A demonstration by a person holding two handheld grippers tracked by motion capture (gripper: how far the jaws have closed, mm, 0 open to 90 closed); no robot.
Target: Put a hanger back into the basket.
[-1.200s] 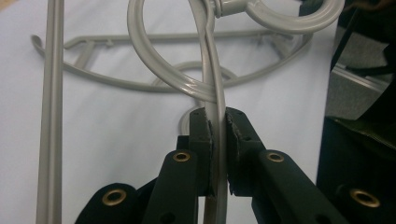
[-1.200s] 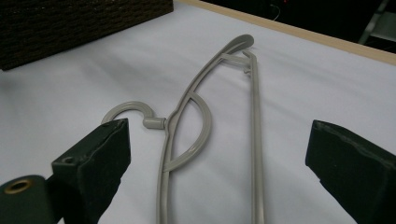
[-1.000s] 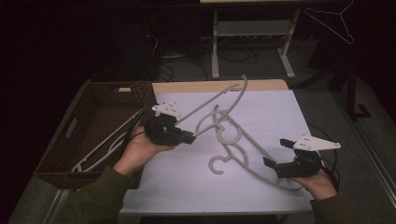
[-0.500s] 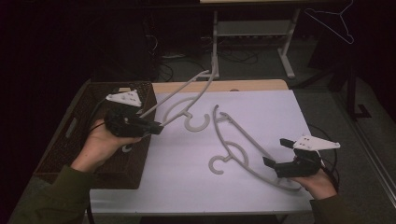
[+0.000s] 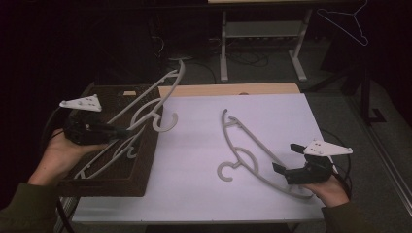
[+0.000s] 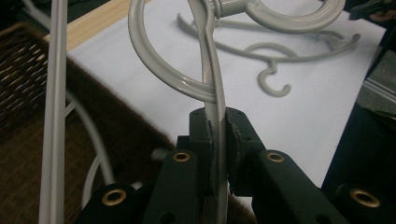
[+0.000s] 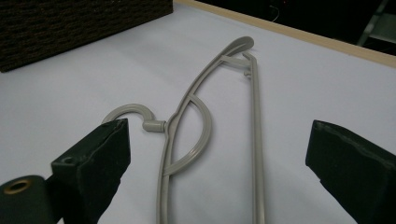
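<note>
My left gripper is shut on the arm of a grey plastic hanger, holding it tilted above the dark woven basket at the table's left. In the left gripper view the pads pinch the thin arm of that hanger. A second grey hanger lies flat on the white table cover. My right gripper rests open at its near end. In the right gripper view, this hanger lies between and beyond the wide-apart jaws of the gripper.
More pale hangers lie inside the basket. The white cover stops short of the table's wooden far edge. Behind the table stand a metal frame and cables; a wire hanger hangs at upper right.
My left gripper has carried its hanger from the middle of the table leftward and a little up, to above the basket. The right gripper and the lying hanger have not moved.
</note>
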